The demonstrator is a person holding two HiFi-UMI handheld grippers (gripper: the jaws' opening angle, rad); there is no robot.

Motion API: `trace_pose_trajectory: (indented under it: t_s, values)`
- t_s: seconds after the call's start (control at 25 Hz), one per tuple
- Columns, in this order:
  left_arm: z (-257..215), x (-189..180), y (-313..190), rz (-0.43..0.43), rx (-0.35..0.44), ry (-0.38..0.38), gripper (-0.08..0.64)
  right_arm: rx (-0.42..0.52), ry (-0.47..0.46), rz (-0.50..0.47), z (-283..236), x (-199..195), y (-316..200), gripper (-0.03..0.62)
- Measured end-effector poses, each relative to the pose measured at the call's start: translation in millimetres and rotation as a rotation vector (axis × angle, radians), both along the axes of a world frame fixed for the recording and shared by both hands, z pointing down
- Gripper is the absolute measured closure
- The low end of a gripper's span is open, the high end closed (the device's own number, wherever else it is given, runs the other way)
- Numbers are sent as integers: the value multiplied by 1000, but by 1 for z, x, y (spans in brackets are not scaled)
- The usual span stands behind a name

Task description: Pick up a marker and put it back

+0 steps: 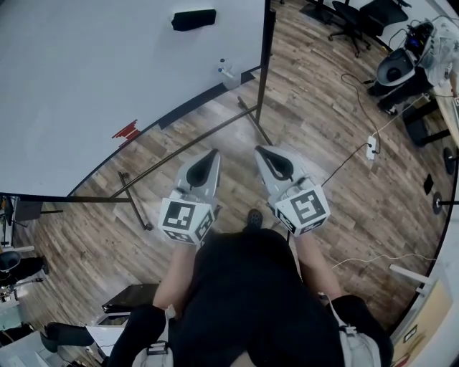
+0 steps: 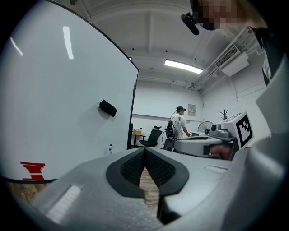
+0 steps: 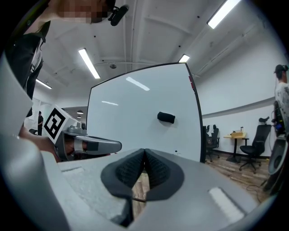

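No marker shows for certain; a small blue-capped thing (image 1: 226, 71) at the whiteboard's (image 1: 107, 72) lower edge may be it, well apart from me. My left gripper (image 1: 211, 155) and right gripper (image 1: 264, 152) are both pinched together on nothing; that fits a marker awaiting pickup or one already returned. An eraser (image 1: 193, 19) and red marks (image 1: 127, 131) sit on the board; wood floor (image 1: 344, 208) below, chairs (image 1: 351, 21) beyond.

Left claw (image 1: 210, 155) and right claw (image 1: 264, 151), jaws together, hover side by side over wood floor (image 1: 323, 107) before a whiteboard (image 1: 107, 72).
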State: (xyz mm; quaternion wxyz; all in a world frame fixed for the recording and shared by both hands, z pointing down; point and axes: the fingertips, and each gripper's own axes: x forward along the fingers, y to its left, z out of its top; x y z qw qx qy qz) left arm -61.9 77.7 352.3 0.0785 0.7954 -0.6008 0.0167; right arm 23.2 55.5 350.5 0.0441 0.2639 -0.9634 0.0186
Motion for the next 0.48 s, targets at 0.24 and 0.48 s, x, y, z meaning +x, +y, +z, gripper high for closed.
trace_pose_trajectory:
  t_s: [0.24, 0.48]
  values:
    - [2, 11, -2, -5, 2, -7, 549, -1, 2, -1, 3, 12, -2, 591]
    - [4, 23, -7, 2, 2, -2, 549, -6, 0, -4, 4, 23, -7, 591]
